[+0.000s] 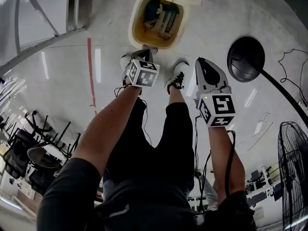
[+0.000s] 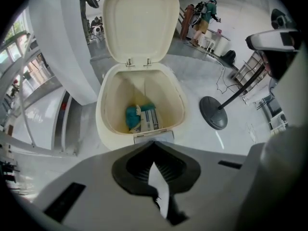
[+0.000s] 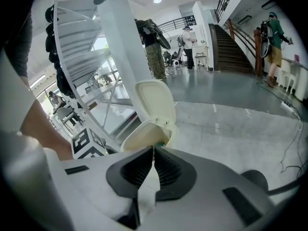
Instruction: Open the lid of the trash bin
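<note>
No legible txt, brand or nos.; print on pkg (image 2: 150,120) in trash bin (image 2: 103,129) too blurry.

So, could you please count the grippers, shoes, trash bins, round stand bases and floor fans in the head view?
Grippers: 2, left gripper and right gripper
Shoes: 2, left shoe and right shoe
Trash bin: 1
Round stand base: 1
Floor fan: 1
Total: 7

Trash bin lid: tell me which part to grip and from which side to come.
Take the lid by its free rounded edge, now uppermost: it stands upright on hinges at the far rim of the bin. Come from above, one jaw on each face of that thin edge. The left gripper and right gripper are shut; open one first.
</note>
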The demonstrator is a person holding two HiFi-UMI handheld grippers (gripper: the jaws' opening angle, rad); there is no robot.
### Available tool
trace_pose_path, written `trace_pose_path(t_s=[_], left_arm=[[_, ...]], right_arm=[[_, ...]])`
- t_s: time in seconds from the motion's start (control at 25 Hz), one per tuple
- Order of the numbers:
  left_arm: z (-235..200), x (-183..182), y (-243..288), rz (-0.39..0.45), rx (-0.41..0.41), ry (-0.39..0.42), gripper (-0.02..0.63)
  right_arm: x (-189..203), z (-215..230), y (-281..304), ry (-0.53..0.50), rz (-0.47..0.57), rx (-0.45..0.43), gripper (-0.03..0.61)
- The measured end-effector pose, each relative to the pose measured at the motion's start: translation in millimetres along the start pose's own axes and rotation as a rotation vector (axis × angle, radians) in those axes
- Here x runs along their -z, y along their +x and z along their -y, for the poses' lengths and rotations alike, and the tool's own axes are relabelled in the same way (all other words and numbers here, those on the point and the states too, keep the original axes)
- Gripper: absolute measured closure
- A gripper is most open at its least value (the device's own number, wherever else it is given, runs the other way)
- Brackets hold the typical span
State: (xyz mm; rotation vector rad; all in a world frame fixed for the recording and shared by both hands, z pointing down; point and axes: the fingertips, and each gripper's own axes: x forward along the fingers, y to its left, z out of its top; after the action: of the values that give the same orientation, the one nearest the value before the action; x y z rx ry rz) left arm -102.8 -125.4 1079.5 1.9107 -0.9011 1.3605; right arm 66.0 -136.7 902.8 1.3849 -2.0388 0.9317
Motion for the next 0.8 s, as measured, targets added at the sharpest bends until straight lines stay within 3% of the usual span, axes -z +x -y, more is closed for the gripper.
trace_pose_path(t_s=[0.16,0.32,0.44,0.8], left_arm=[[2.4,5.7,-0.8,-0.037,0.045,-0.032,0.604],[0.7,-2.4,1.8,-0.015,0.032,0.049,0.604],[7.5,-5.7,-20.3,-0.038,0.135,0.011,0.604],[-4.9,-42.6,-163.4,0.139,0.189,-0.029,0.604]], right_arm=[[1.8,0.3,-1.3,0.006,0.000,0.005,0.549],[-5.3,-1.9,-3.2,0.011,0.001,0.008,0.549],[-16.8,-12.5,-19.5,0.030,0.003,0.010,0.549],[-106.4,-46.3,-97.2,0.006,0.116,0.026,0.549]])
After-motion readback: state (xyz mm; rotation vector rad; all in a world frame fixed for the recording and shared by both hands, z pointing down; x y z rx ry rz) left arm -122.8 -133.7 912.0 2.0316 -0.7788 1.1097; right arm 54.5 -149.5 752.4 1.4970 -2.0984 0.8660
